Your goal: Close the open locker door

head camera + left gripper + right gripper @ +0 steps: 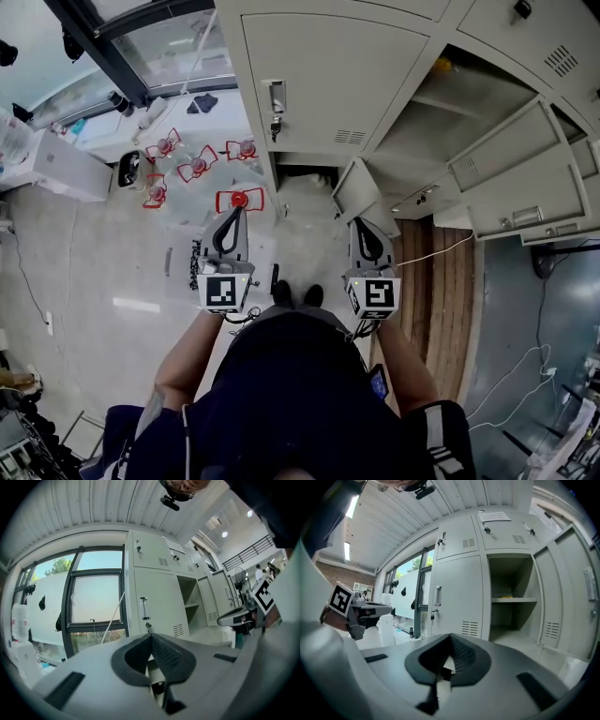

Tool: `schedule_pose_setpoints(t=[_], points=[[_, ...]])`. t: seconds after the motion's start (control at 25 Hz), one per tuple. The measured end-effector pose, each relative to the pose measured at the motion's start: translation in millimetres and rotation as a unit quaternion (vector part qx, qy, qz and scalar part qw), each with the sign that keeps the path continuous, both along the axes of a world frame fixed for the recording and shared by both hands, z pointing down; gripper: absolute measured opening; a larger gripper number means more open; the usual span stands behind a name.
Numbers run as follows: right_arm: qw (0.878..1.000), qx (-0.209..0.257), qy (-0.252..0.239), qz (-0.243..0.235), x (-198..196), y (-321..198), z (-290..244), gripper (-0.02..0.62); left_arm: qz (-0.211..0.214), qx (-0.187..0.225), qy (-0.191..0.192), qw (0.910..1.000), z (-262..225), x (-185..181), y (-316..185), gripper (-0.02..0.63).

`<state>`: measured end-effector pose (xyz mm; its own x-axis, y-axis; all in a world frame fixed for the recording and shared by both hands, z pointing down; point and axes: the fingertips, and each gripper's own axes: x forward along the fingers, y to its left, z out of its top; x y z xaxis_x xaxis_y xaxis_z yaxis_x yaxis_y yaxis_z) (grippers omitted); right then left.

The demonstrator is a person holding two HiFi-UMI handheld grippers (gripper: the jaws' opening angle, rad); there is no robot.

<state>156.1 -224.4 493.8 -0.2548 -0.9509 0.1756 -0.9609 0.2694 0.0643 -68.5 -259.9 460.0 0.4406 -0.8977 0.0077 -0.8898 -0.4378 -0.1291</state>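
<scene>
Left gripper (236,214) and right gripper (362,225) sit side by side just in front of the person, both with jaws closed together and nothing between them. Beyond them is a bank of pale grey metal lockers (457,595). The open grey metal locker door (563,597) is swung out right of its shelved compartment (508,616), apart from both grippers. A dark-framed window (93,604) is at far left.
</scene>
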Motion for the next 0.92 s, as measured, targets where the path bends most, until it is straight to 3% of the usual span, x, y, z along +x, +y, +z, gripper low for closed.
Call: schedule_pose_setpoints(t=[0.4,0.56,0.72,0.92], points=[[1.000,-0.006,0.011,0.013,9.5,1.9,5.2,-0.002,0.001,-0.002,0.000,1.0000,8.9,1.6,12.3,0.003],[1.000,-0.011,0.014,0.016,11.4,0.7,8.5,-0.002,0.005,-0.002,-0.017,0.9998,22.3,-3.3,14.3,0.003],[1.000,-0.013,0.013,0.018,11.9,-0.7,9.0,-0.003,-0.004,-0.011,0.003,0.9999,13.7,-2.6,14.5,0.003],[1.000,-0.012,0.015,0.016,11.1,-2.7,8.5,-0.003,-0.001,-0.008,-0.013,0.9999,22.2,-5.1,14.2,0.003]])
